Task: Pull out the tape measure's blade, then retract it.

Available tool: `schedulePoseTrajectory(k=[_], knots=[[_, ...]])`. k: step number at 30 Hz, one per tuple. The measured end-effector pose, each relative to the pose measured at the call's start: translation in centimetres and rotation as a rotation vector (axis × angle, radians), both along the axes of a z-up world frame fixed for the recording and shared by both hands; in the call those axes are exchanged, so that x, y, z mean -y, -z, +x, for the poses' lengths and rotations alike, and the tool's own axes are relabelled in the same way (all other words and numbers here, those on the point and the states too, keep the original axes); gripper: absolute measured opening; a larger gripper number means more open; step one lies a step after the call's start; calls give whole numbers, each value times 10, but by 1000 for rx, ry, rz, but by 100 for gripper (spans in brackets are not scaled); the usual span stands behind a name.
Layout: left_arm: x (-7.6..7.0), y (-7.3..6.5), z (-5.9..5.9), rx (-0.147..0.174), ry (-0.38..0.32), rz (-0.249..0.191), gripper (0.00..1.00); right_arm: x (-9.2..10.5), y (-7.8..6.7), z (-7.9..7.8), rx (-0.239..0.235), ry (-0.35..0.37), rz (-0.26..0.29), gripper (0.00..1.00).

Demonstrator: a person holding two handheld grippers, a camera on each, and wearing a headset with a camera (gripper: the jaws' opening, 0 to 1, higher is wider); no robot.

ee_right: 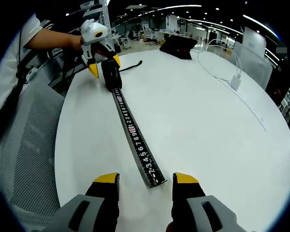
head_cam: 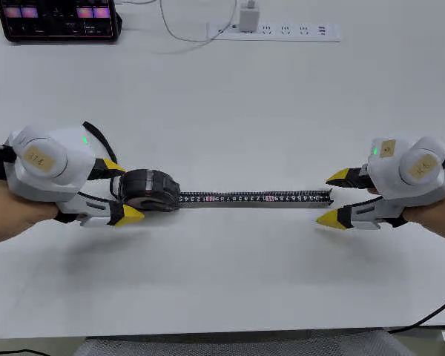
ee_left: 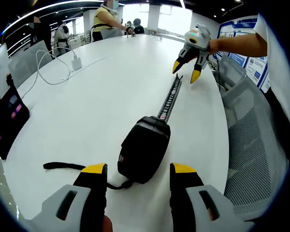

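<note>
the tape [head_cam: 148, 190] lies on the table [head_cam: 230, 111], its blade [head_cam: 256, 198] drawn out flat, parallel to the near edge. the left gripper [head_cam: 128, 191] is spread astride the tape. the right gripper [head_cam: 328, 199] is spread at the blade tip, with open table on both sides.

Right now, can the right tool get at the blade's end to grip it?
Probably yes: the right tool is open and the blade's end lies on the table just ahead of its jaws, nothing in between.

Left claw [head_cam: 129, 191], right claw [head_cam: 328, 200]: jaws spread, tips facing each other.
</note>
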State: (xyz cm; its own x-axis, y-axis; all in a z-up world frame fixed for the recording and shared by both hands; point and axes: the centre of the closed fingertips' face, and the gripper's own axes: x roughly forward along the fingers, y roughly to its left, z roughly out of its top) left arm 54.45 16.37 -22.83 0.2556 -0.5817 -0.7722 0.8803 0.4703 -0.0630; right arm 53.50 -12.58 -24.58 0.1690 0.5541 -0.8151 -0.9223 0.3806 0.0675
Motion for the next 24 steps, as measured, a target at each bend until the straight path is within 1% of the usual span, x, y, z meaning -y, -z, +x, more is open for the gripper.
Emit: schedulePoseTrajectory(k=[6,9,10,12,13,16,17,19,20,21,22,24], knots=[[-2,-9,-1,37,-43,-38,50,-3,-8,0,27,48,32,43],[-4,-12,0,48,-71,-51,51,-4,-11,-1,33,72,50,45],[-4,-14,1,59,-83,-62,52,-4,-12,-1,44,80,48,46],[-4,-17,0,62,-95,-71,53,-4,-13,-3,50,91,53,48],[-4,-17,0,68,-98,-72,53,-4,-14,-3,53,95,54,49],[-6,-18,-3,69,-104,-69,55,-2,-15,-4,73,106,54,50],[-7,-19,-3,75,-113,-74,55,-1,-16,-5,72,113,56,50],[-8,-20,-5,72,-124,-82,57,0,-17,-5,77,123,60,51],[-8,-22,-5,79,-133,-89,58,1,-18,-6,79,130,62,52],[-8,-23,-6,79,-139,-95,59,1,-19,-7,80,134,63,53],[-8,-23,-9,76,-144,-98,60,2,-19,-8,82,140,64,53],[-9,-23,-10,87,-151,-97,62,2,-20,-9,83,152,67,55]])
